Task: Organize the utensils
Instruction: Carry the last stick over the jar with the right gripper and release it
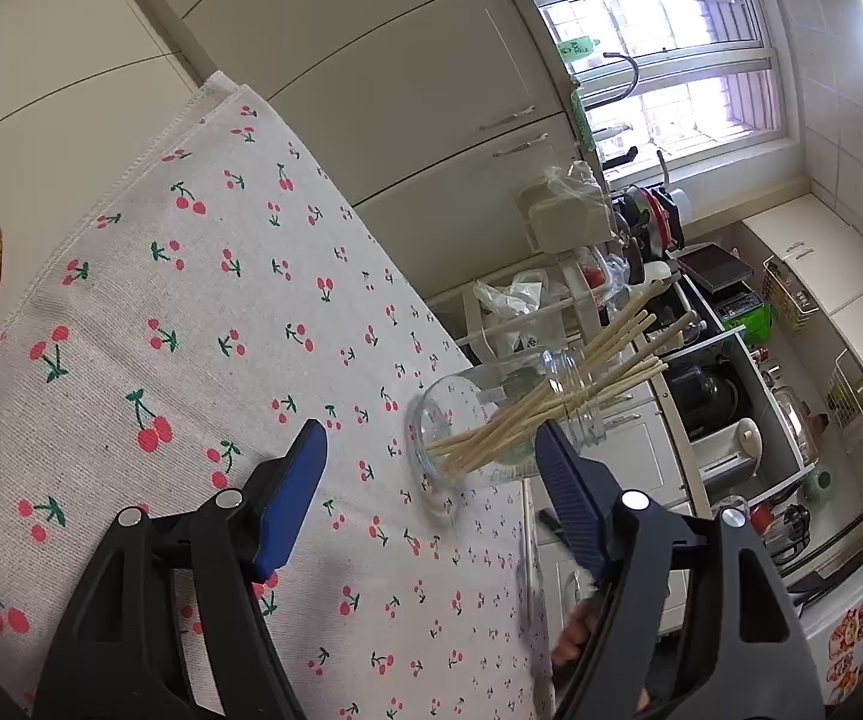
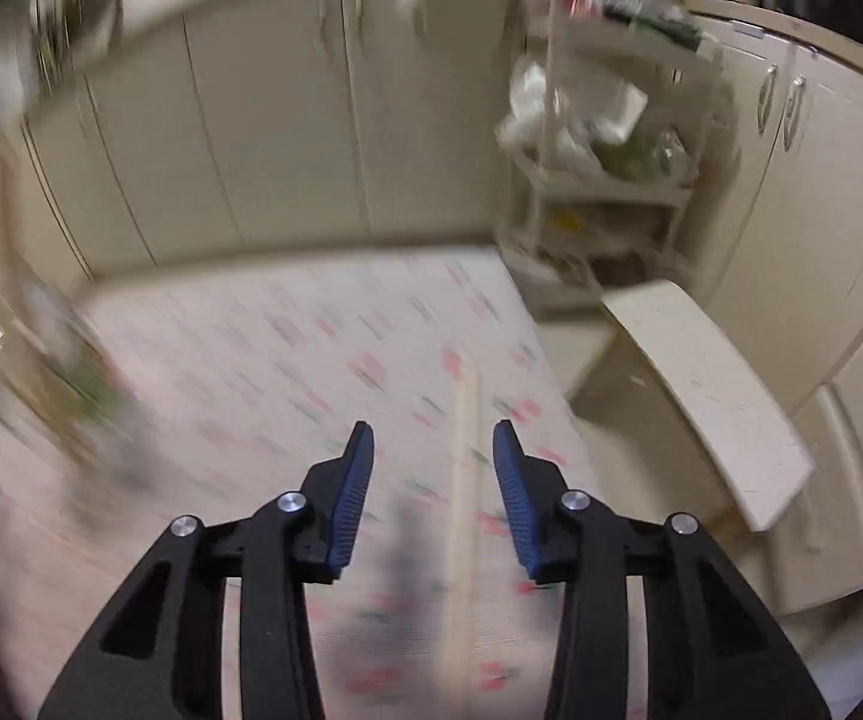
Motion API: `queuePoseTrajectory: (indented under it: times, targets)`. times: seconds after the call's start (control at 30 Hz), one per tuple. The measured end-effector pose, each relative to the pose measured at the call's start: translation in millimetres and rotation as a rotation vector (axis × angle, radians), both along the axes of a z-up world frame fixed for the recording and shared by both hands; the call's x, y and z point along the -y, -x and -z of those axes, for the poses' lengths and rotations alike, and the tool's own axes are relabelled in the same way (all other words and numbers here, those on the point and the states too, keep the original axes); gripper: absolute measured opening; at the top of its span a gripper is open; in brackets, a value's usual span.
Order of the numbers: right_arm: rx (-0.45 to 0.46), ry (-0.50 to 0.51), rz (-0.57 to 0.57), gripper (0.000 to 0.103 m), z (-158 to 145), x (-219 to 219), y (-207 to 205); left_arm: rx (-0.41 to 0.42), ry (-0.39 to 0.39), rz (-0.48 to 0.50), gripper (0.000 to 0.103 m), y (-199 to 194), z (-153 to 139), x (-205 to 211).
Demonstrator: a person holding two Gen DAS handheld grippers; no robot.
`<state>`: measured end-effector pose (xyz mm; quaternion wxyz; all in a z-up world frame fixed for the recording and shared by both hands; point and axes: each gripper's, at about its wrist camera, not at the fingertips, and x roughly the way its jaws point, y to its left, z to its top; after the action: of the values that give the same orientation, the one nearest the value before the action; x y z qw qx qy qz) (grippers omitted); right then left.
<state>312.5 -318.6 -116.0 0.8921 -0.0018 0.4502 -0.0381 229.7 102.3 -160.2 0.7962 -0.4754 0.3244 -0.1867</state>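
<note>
Cherry-print cloth (image 1: 203,312) fills most of the left wrist view; pale cabinet doors (image 1: 407,78) run across the top, with a bright window (image 1: 659,54) at upper right and cluttered shelves below it. On the cloth, right of centre, stands a glass jar (image 1: 491,420) holding a bundle of wooden chopsticks (image 1: 557,396), their tips fanning toward the upper right. The left gripper (image 1: 431,456) has its jaws well apart and grips nothing; the jar sits just ahead of the right-hand pad. The right wrist view is heavily blurred. There the right gripper (image 2: 433,456) also has its jaws apart, and a single loose chopstick (image 2: 467,444) lies between them, running bottom to upper centre of frame, its long axis roughly along the fingers; neither pad appears to press it. Judged: the right hand is nearer this stick, and the jar lies toward the left of that frame, only a smear. A pale stool (image 2: 713,384) stands lower right.
</note>
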Motion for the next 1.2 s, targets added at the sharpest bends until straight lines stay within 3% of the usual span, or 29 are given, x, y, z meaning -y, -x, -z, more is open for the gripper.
queuePoseTrajectory:
  times: [0.07, 0.13, 0.2, 0.23, 0.3, 0.43, 0.47, 0.53, 0.6, 0.73, 0.8, 0.9, 1.2]
  targets:
    - [0.01, 0.024, -0.007, 0.032, 7.0, 1.8, -4.4, 0.002, -0.009, 0.0, 0.068, -0.2, -0.5, 0.8]
    - [0.006, 0.085, -0.053, 0.007, 7.3, -10.9, -6.0, 0.003, -0.017, 0.002, 0.068, -0.6, -0.9, 1.0]
    - [-0.002, 0.146, -0.089, 0.006, 8.0, -23.8, -4.9, 0.003, -0.018, 0.003, 0.068, -1.5, -1.4, 1.3]
    - [-0.011, 0.116, -0.107, 0.006, 8.7, -26.4, -4.9, 0.003, -0.015, 0.002, 0.068, -1.4, -1.3, 1.1]
    - [0.0, -0.049, -0.111, 0.006, -2.8, -22.0, 0.3, 0.004, -0.007, 0.002, 0.068, -1.5, -0.9, 0.9]
    - [0.123, -0.393, -0.171, 0.006, -53.3, -35.1, 28.3, 0.004, -0.007, 0.002, 0.068, -1.6, -0.3, 0.5]
    - [0.175, -0.504, -0.205, 0.006, -69.1, -40.0, 39.2, 0.004, -0.006, 0.002, 0.068, -1.6, -0.3, 0.5]
    - [0.282, -0.628, -0.269, 0.006, -98.0, -54.0, 58.1, 0.004, -0.003, 0.001, 0.068, -1.6, -0.1, 0.5]
    - [0.429, -0.703, -0.327, 0.006, -129.2, -74.1, 73.9, 0.004, 0.0, 0.002, 0.068, -1.6, 0.0, 0.6]
    - [0.694, -0.659, -0.364, 0.006, -170.7, -122.7, 70.6, 0.006, 0.008, 0.002, 0.068, -1.5, 0.2, -0.2]
    - [0.761, -0.618, -0.348, 0.006, -174.3, -141.4, 57.3, 0.006, 0.016, 0.002, 0.068, -1.9, 0.7, -1.8]
    - [0.805, -0.531, -0.309, 0.006, -161.7, -159.1, 18.7, 0.006, 0.021, 0.003, 0.068, -2.9, 1.0, -3.2]
    - [0.818, -0.356, -0.273, 0.006, -116.0, -177.8, -10.0, 0.005, 0.029, 0.005, 0.068, -2.7, 2.0, -6.2]
